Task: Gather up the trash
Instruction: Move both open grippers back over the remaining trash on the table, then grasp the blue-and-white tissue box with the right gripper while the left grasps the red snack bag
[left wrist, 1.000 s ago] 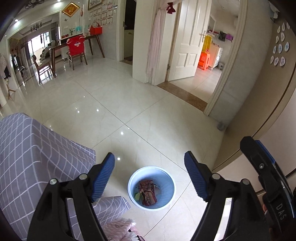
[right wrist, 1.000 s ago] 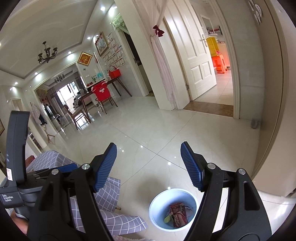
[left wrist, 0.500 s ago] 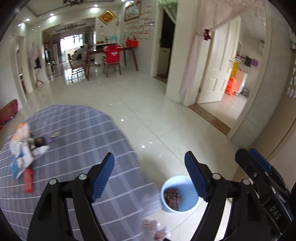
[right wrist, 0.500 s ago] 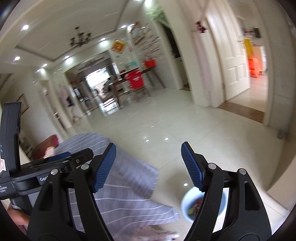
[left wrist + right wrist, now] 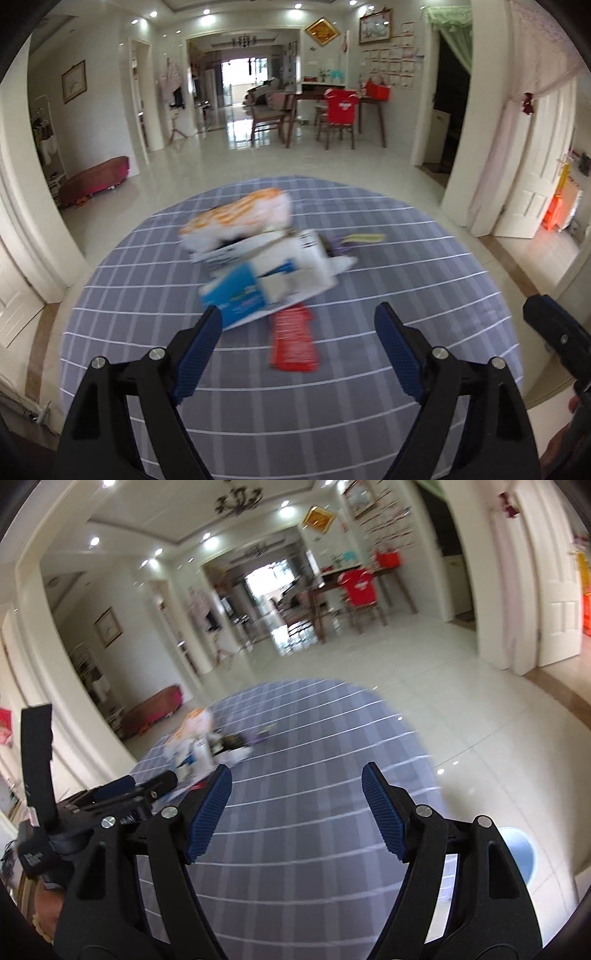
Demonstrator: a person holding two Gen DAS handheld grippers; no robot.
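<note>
A pile of trash lies on a round table with a grey checked cloth (image 5: 147,295): an orange-and-white bag (image 5: 240,214), a white-and-blue carton (image 5: 269,273), a red wrapper (image 5: 293,339) and a small purple-and-yellow scrap (image 5: 354,242). My left gripper (image 5: 298,354) is open and empty, just short of the red wrapper. My right gripper (image 5: 295,810) is open and empty over the cloth (image 5: 314,738), right of the pile (image 5: 199,746). The blue bin (image 5: 517,853) stands on the floor at the lower right of the right wrist view.
Glossy white tile floor (image 5: 332,162) surrounds the table. A dining table with a red-covered chair (image 5: 338,114) stands far back. A low red bench (image 5: 96,181) is at the left wall. A white door (image 5: 532,177) stands open on the right.
Both grippers have swung left and up from the blue bin on the floor to the table. The trash pile now sits in front of the left gripper. Both stayed open.
</note>
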